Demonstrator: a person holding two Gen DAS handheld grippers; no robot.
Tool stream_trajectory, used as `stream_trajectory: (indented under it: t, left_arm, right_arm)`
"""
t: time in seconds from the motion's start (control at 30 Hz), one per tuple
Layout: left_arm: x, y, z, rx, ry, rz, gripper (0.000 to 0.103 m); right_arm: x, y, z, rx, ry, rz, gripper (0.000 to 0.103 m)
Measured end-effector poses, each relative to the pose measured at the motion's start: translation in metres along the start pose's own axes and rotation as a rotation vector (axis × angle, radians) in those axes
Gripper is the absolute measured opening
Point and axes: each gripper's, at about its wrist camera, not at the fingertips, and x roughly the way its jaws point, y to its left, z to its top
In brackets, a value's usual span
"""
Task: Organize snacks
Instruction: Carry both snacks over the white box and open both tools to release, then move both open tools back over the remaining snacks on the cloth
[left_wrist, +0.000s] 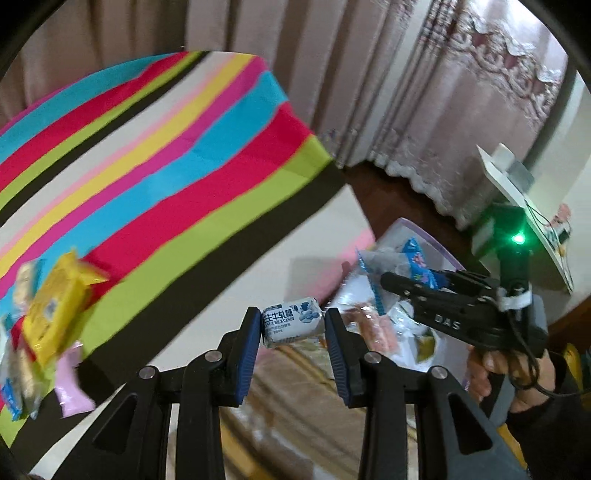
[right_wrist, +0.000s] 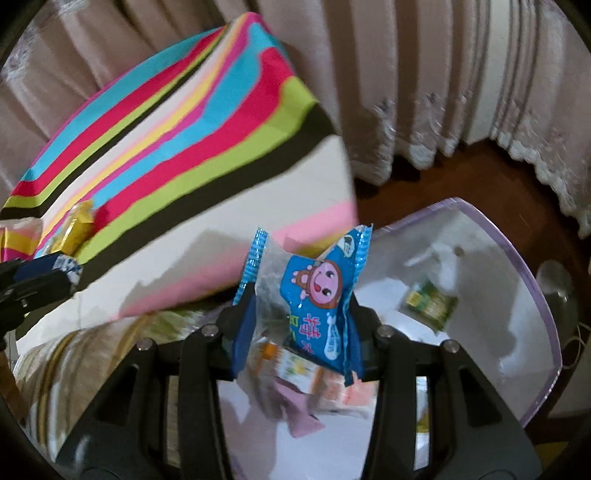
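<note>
- The striped cloth (left_wrist: 155, 147) fills the far left of your left wrist view, banded in red, cyan, yellow, green and black; it covers a raised surface in front of the pale curtains (left_wrist: 424, 92).
- The clear bin (right_wrist: 532, 280) with a purple-tinted rim sits low on the right, near the cloth's edge, over a dark wooden floor (right_wrist: 443, 173). Loose snack packets lie inside it, among them a green packet (right_wrist: 430, 304) toward its far side.
- A heap of snacks (left_wrist: 40, 332) rests on the cloth at the near left, a yellow packet (left_wrist: 59, 310) on top and a pink wrapper (left_wrist: 72, 384) just beside it; the heap is blurred, so you cannot read the rest.
- Your right gripper (right_wrist: 301, 321) is closed tight on a blue cartoon snack packet (right_wrist: 314, 299), which stands upright between its fingers, above the near side of the bin. From the left wrist view the same tool (left_wrist: 461, 310) reaches in from the right over the bin, your right hand (left_wrist: 495, 373) on its grip.
- Your left gripper (left_wrist: 293, 332) has its jaws drawn in to a narrow gap and clamps a small white milk candy (left_wrist: 291, 323) at the fingertips. The candy lies crosswise, both blue pads touching its ends, held in the air between the cloth and the bin.
</note>
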Motion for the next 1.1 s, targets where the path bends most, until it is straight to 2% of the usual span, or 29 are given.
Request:
stream_trajectory:
  t: [0.3, 0.4, 0.43, 0.5, 0.57, 0.63, 0.87, 1.1]
  left_arm:
    - [0.016, -0.048, 0.002, 0.092, 0.071, -0.135, 0.036]
    - [0.020, -0.060, 0.000, 0.117, 0.100, -0.183, 0.038]
    - [0.021, -0.060, -0.001, 0.124, 0.104, -0.183, 0.039]
    - [0.021, -0.062, -0.003, 0.138, 0.109, -0.175, 0.042]
    - [0.021, -0.060, -0.003, 0.135, 0.106, -0.176, 0.052]
    - [0.020, -0.056, -0.002, 0.121, 0.098, -0.180, 0.056]
    - [0.016, -0.039, -0.002, 0.058, 0.073, -0.163, 0.056]
    - [0.004, -0.007, -0.001, -0.011, 0.009, -0.061, 0.056]
  right_arm:
    - [-0.006, -0.045, -0.009, 0.091, 0.013, -0.073, 0.049]
    - [-0.008, -0.049, -0.009, 0.107, 0.010, -0.111, 0.055]
    - [-0.009, -0.051, -0.009, 0.110, 0.009, -0.117, 0.061]
    - [-0.010, -0.053, -0.009, 0.115, 0.006, -0.119, 0.065]
    - [-0.009, -0.051, -0.008, 0.113, 0.008, -0.116, 0.065]
    - [-0.007, -0.049, -0.007, 0.109, 0.012, -0.110, 0.065]
    - [-0.007, -0.033, 0.000, 0.090, 0.007, -0.090, 0.066]
    - [-0.006, 0.001, 0.017, 0.050, -0.018, -0.028, 0.066]
